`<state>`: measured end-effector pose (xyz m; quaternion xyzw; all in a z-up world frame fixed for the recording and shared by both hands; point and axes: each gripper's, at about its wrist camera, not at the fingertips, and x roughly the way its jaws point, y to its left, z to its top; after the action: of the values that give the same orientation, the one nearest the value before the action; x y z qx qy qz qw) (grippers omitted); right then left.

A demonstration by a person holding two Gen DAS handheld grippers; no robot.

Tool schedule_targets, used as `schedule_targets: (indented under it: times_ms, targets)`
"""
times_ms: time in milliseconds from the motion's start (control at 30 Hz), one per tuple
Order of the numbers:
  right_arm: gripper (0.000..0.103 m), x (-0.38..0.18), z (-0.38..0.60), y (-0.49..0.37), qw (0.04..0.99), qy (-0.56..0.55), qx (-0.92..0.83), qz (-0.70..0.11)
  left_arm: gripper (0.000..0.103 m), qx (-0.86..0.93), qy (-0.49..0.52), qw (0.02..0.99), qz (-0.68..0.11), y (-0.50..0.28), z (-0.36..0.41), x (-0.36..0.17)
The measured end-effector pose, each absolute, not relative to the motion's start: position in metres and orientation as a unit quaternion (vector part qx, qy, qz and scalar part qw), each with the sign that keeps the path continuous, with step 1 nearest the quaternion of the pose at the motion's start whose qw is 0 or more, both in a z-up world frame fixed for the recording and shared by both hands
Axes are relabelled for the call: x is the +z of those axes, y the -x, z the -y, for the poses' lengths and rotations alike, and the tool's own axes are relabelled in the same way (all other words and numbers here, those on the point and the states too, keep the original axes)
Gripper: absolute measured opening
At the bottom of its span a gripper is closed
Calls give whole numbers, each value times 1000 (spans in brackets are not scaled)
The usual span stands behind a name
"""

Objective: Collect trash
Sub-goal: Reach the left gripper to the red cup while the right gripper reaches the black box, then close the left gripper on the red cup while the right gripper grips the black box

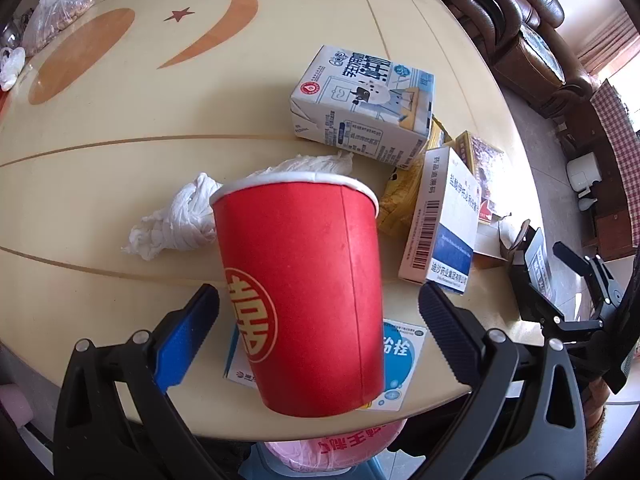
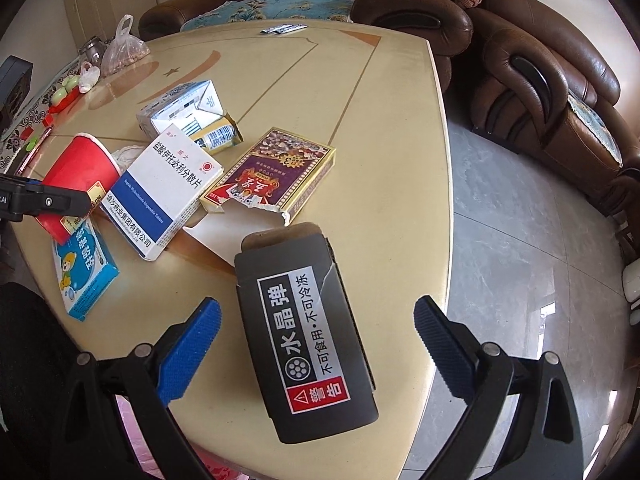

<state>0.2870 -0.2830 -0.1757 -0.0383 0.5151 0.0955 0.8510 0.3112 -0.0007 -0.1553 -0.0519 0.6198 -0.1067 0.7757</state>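
Observation:
My left gripper (image 1: pixel 320 300) is open, its fingers on either side of a red paper cup (image 1: pixel 304 288) that stands on the cream table (image 1: pixel 120 120); the pads do not touch it. The cup (image 2: pixel 76 176) also shows in the right wrist view. Crumpled white tissue (image 1: pixel 176 220) lies behind it. My right gripper (image 2: pixel 316 316) is open around a black box (image 2: pixel 308 340) lying flat at the table's near edge. Other trash: a milk carton (image 1: pixel 360 108), a white-and-blue medicine box (image 2: pixel 164 192), a purple-gold torn box (image 2: pixel 276 172), a light-blue box (image 2: pixel 84 272).
A pink-lined bin (image 1: pixel 332 452) sits below the table's near edge. A plastic bag of nuts (image 1: pixel 56 16) lies at the far left. Brown leather sofas (image 2: pixel 540 80) stand behind and right of the table, with tiled floor (image 2: pixel 520 240) between.

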Motion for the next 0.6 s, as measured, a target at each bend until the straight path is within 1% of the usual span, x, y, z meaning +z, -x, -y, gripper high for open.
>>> schedule_targets:
  times_ms: [67,133,200,233,267,300,400,433,467,500,533,567,600]
  targets:
    - [81,-180,286,-290,846,31,96,-524,97,-110,62,772,-623,-314,-1,-157]
    - [81,-183,286,-291,844,31,98,-527,96,-116,71,767,-627,-318,-1,-159]
    - [80,-184,285,-290,842,33,104,-528,89,-117,70,764,-631,-318,2,-161]
    - [75,-185,283,-290,841,35,108,-529,84,-118,70,761,-634,-319,2,-163]
    - [66,-186,280,-291,839,37,111,-532,82,-117,71,758,-638,-320,2,-165]
    - [66,-187,278,-291,839,46,110,-530,82,-115,68,758,-639,-322,4,-165]
    - [61,-188,272,-289,840,67,109,-527,81,-116,67,757,-640,-323,6,-165]
    - [58,-188,271,-289,841,70,111,-526,79,-116,66,756,-641,-324,7,-165]
    - [57,-188,270,-289,840,69,111,-526,74,-115,65,756,-641,-324,5,-164]
    - [56,-188,270,-289,840,71,111,-527,72,-114,65,755,-642,-325,4,-164]
    - [55,-188,269,-289,839,72,112,-527,68,-113,64,755,-643,-325,5,-164]
    - [55,-187,268,-289,839,74,112,-528,65,-112,62,754,-644,-325,5,-163]
    - [55,-187,269,-289,838,74,112,-529,65,-113,62,754,-645,-326,5,-163]
